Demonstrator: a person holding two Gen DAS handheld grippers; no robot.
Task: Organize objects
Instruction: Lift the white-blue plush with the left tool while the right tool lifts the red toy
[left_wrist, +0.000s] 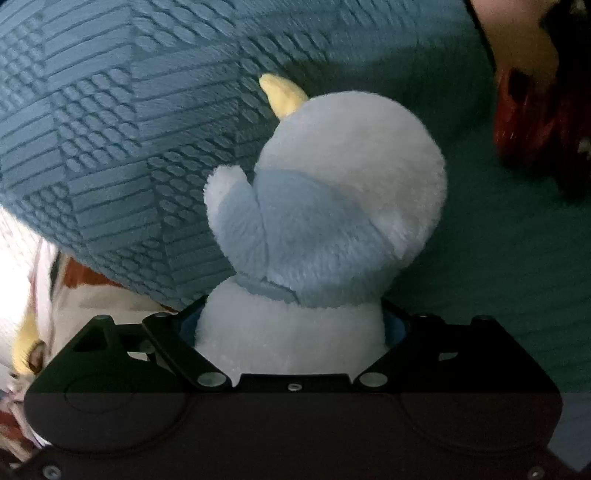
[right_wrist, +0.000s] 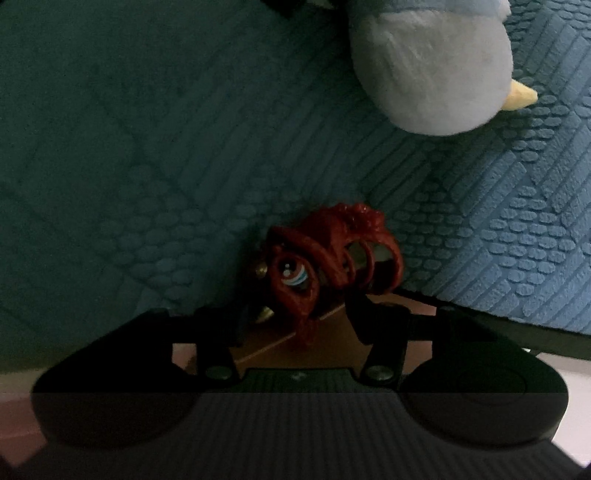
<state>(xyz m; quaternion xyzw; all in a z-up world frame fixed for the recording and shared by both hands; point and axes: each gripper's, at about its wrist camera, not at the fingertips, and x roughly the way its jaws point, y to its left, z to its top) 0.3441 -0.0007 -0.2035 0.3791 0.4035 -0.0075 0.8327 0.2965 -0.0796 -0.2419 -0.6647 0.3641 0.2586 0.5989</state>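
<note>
We noted the left gripper with its jaws set wide around the white lower body of a plush penguin. The plush filled the gap between them, and blue pad edges showed at both of its flanks, so we read it as gripped. The toy's pale blue back and one flipper faced the left wrist camera, its yellow beak pointing away toward the far left. Beneath and beyond it lay a blue textured bedspread with a raised geometric weave, bright on the left and in deep shade on the right.

At the far right of that view sat a red toy, blurred, with something tan and dark above it that we could not identify. At the near left edge there was white fabric and a small yellowish object, too blurred to name.

From the right wrist camera, the right gripper had its jaws at a middling width on either side of a red figurine with a painted eye and looping curls. We could not tell whether the pads pressed on it. The figurine lay at the near edge of the bedspread, over a brown surface. The penguin hung at the far right, well apart from the figurine.
</note>
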